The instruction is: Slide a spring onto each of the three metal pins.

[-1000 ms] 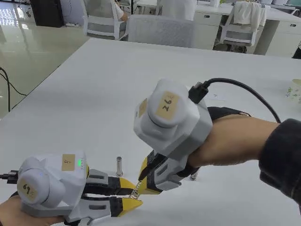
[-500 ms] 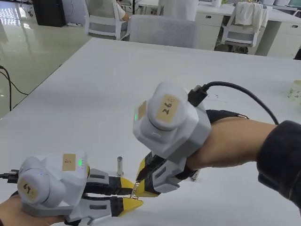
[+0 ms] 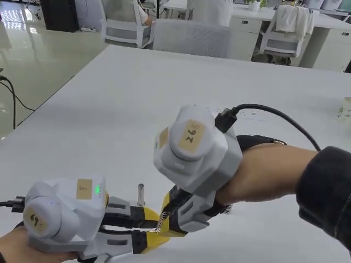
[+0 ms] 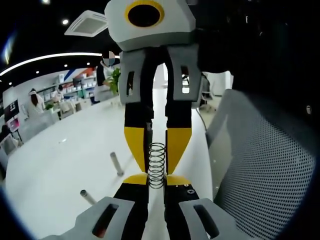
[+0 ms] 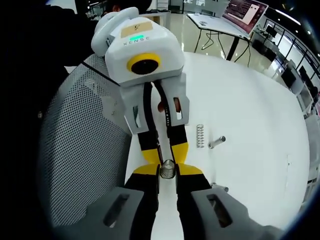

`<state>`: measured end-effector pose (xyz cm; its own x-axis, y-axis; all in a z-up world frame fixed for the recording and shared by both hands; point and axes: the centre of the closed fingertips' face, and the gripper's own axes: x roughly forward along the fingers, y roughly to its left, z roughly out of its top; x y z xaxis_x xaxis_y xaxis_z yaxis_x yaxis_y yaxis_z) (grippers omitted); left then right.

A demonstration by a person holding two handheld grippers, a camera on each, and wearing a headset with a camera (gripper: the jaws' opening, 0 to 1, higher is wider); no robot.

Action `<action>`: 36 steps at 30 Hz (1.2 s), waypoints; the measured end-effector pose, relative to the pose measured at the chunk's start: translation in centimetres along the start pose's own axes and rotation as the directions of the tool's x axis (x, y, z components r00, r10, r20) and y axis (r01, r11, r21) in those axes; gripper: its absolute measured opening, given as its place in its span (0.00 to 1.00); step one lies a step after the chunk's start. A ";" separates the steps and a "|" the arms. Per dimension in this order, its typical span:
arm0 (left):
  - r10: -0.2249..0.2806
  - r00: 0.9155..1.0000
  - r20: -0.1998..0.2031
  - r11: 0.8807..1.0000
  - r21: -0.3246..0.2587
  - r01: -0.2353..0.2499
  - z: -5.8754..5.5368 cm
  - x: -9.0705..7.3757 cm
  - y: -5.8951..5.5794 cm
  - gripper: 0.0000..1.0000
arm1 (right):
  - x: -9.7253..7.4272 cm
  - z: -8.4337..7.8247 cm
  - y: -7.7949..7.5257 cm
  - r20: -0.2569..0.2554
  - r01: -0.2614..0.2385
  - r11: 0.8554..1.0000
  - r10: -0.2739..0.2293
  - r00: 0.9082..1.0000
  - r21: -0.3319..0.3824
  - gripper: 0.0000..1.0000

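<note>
A white table (image 3: 109, 109) runs away from the person toward an office with desks and a grey mesh chair (image 3: 189, 35) at its far edge. The floor lies to the left.

The spring (image 3: 160, 221) is a short coil of bright wire, held off the table near its front edge. The 2 claws meet tip to tip around it. In the left gripper view the spring (image 4: 157, 165) stands straight. Its near end sits between the tips of the left claw (image 4: 156, 181) and its far part between the yellow tips of the right claw (image 4: 156, 150). Each claw is drawn in to the coil's width and pinches it from both sides. The right gripper view looks at the spring (image 5: 167, 170) end-on, a small ring caught in the right claw (image 5: 167, 172), with the left claw (image 5: 165, 152) coming from above.

Most of the table beyond the claws is bare. The near edge is close under the left claw (image 3: 147, 230).

1 pin (image 3: 141, 194) stands upright just behind the claws. The left gripper view shows 2 pins (image 4: 116, 163) (image 4: 87, 196) off to the left, apart from each other. In the right gripper view a second spring (image 5: 200, 136) lies flat just beside a pin (image 5: 216, 142). A black cable (image 3: 274, 112) arcs over the right wrist.
</note>
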<state>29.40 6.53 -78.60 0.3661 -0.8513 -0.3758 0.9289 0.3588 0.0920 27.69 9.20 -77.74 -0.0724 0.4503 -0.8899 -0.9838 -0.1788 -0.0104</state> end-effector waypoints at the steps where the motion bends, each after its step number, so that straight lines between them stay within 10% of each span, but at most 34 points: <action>1: 0.001 1.000 0.002 1.000 0.002 -0.001 0.2 0.0 0.0 0.03 | 0.0 0.0 0.0 -0.003 0.000 1.000 0.000 1.000 0.000 0.09; 36: 0.075 0.997 0.000 0.989 -0.131 -0.075 -2.2 -1.6 0.9 0.31 | -0.6 -1.6 -1.1 -0.036 0.026 0.999 -0.025 0.999 0.044 0.08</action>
<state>29.57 9.04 -79.99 0.4351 -0.8217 -0.3681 0.8835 0.4685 -0.0014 29.09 7.69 -77.93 -0.0421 0.4232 -0.9050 -0.9916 -0.1284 -0.0139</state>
